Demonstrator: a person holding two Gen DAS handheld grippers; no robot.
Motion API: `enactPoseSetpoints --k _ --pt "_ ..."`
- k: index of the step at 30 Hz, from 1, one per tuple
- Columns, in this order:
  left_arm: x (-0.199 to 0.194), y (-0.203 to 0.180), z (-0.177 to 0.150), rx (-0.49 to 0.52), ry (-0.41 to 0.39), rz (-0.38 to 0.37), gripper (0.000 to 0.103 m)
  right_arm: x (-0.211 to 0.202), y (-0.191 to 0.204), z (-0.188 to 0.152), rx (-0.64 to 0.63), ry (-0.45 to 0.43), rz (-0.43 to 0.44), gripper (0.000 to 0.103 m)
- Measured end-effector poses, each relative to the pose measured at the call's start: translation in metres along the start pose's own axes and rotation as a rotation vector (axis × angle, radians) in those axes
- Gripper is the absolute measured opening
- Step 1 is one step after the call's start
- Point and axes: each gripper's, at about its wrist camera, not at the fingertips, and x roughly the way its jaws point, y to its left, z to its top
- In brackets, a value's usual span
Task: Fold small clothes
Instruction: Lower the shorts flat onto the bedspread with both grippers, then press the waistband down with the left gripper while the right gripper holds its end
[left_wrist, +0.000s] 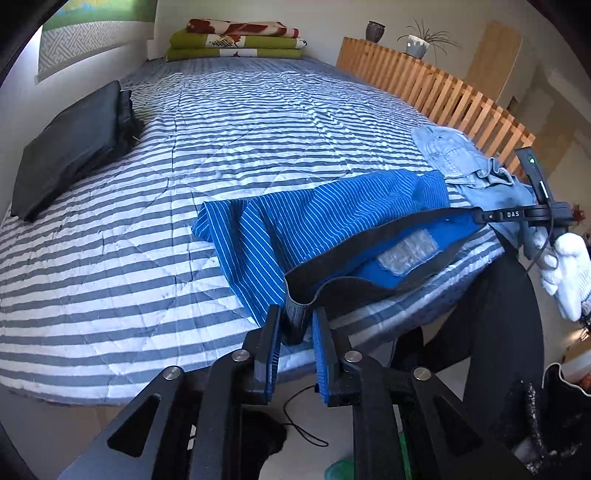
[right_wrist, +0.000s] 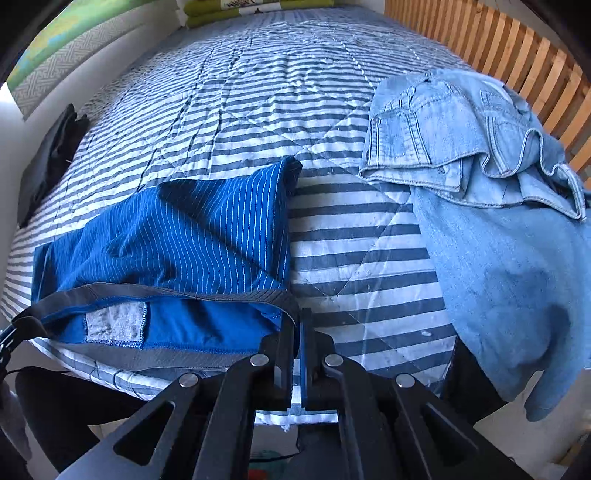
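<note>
**Both grippers pinch the waistband of the blue shorts**

The blue striped shorts lie on the striped quilt at its near edge, waistband toward the person. The left gripper is clamped on one end of the grey waistband; the right gripper nips the other end. Light denim clothes lie beside the shorts, partly hanging over the quilt's edge.

Blue briefs: soft knit cloth, matt, ribbed grey elastic waistband.
Denim garment: faded, stitched cotton.
Bed cover: quilted, matt cloth.
Slatted rail: bare wood.
</note>
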Motion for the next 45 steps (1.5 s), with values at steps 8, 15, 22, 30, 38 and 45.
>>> enactPoseSetpoints --k 8,15,22,30,38,45 --pt "-0.019 -0.009 0.008 0.023 -0.010 0.019 0.036 -0.006 0.001 0.001 -0.017 -0.007 -0.003 0.002" --pt "0.003 -0.001 0.017 -0.055 0.002 0.012 0.035 -0.005 0.003 0.003 -0.031 -0.007 -0.004 0.002" --pt "0.015 -0.002 0.012 -0.004 0.051 0.061 0.001 -0.007 0.001 0.003 -0.028 -0.008 -0.003 0.002" --pt "-0.004 -0.030 -0.015 0.145 0.108 0.037 0.004 -0.006 -0.012 -0.004 0.013 0.014 0.023 0.002" --pt "-0.010 -0.035 -0.032 0.212 0.122 0.059 0.017 -0.009 -0.009 -0.004 -0.003 0.008 0.005 0.002" --pt "-0.010 -0.054 -0.058 0.406 0.152 0.153 0.025 -0.005 -0.008 0.000 -0.005 0.022 0.000 0.002"
